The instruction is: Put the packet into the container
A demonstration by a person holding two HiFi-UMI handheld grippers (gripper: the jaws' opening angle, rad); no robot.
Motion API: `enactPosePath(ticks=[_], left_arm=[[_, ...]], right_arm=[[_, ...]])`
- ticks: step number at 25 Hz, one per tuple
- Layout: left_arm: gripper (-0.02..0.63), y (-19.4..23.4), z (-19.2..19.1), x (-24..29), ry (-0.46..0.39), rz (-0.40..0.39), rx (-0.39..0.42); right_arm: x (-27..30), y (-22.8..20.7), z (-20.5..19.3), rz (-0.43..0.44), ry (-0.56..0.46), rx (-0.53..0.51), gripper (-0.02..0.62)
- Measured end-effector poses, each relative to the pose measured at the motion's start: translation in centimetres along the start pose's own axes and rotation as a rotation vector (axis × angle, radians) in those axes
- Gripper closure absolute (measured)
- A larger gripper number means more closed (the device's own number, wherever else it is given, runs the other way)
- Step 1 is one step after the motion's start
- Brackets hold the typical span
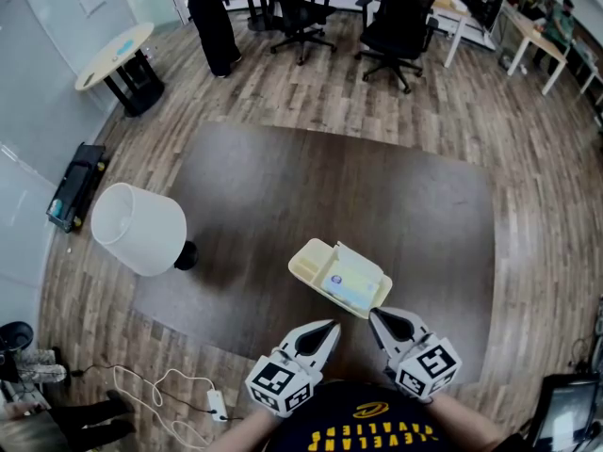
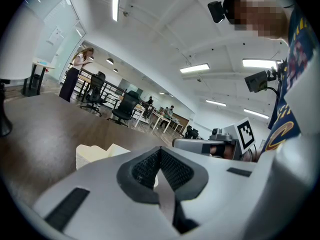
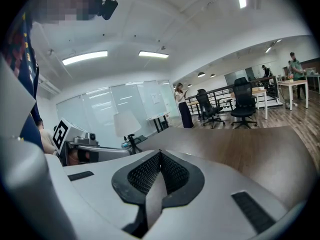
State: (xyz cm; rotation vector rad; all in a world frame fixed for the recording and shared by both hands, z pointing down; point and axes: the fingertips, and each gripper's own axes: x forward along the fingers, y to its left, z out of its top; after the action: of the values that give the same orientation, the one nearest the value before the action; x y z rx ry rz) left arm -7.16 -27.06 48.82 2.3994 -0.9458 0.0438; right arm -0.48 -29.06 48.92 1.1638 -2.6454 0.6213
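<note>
On the dark brown table [image 1: 283, 205], near its front edge, stands a cream container [image 1: 315, 262] with compartments. A pale blue and white packet [image 1: 350, 284] lies inside its larger compartment. My left gripper [image 1: 332, 327] hangs shut just in front of the container, and my right gripper [image 1: 373, 315] is shut beside it, both empty. In the left gripper view the shut jaws meet at the gripper tip [image 2: 160, 149], with the container [image 2: 95, 154] showing behind them. The right gripper view has its shut gripper [image 3: 160, 154] tilted up over the table, with nothing held.
A white lamp shade [image 1: 139, 228] on a black base lies at the table's left edge. A power strip and cable [image 1: 212, 401] lie on the wood floor at front left. Office chairs [image 1: 400, 22], a round table [image 1: 115, 55] and a standing person [image 1: 209, 17] are farther back.
</note>
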Motion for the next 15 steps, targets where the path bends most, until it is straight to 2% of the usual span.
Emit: enactPosePath(ticks=[15], left_arm=[[0.606, -0.11, 0.45, -0.12, 0.008, 0.008, -0.009]], right_arm=[[0.0, 0.51, 0.47, 0.014, -0.009, -0.023, 0.586]])
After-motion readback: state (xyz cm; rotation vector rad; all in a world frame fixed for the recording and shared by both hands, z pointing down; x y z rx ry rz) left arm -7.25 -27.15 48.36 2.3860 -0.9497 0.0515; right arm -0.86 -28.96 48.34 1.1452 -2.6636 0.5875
